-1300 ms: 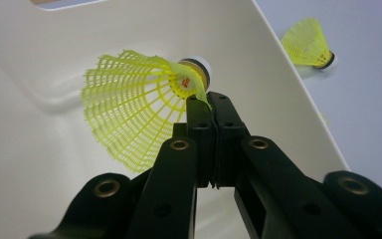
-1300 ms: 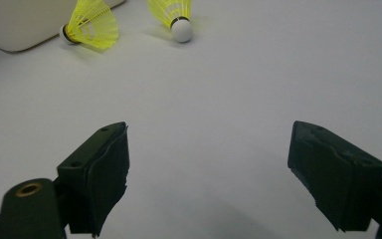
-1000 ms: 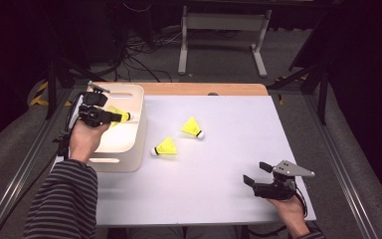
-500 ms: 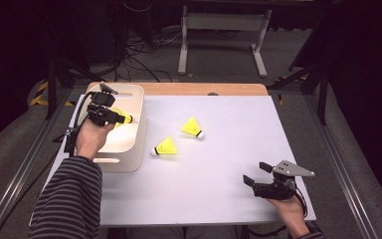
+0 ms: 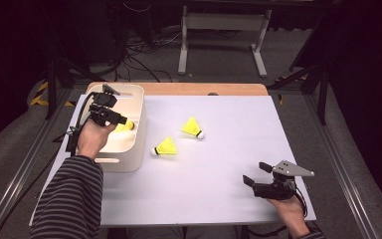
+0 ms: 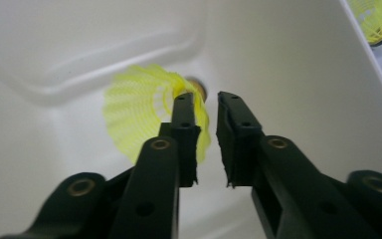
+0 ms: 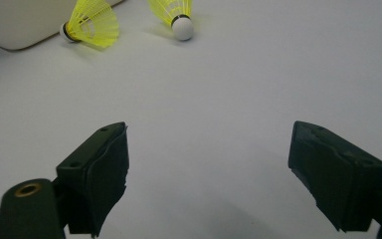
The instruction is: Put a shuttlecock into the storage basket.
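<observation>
Yellow mesh shuttlecock [image 6: 144, 109] lies in our white plastic bin [image 5: 129, 154]; our left gripper [image 6: 206, 107] has just loosened its jaws off it, while our right gripper [image 7: 209, 164] rests spread wide.

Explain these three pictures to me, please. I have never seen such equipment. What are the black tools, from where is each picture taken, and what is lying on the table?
A person sits at a white table and holds a black two-jaw gripper in each hand. The high view looks down from above. The other two come from cameras riding on the grippers, looking along their jaws.

The left gripper is inside a cream plastic bin. Its jaws have just been opening: a yellow mesh shuttlecock lies in the bin just past them, no longer gripped.

The right gripper rests open above bare table, holding nothing.

Two more yellow shuttlecocks lie on the table: one close beside the bin, one farther right with a white cork tip.
</observation>
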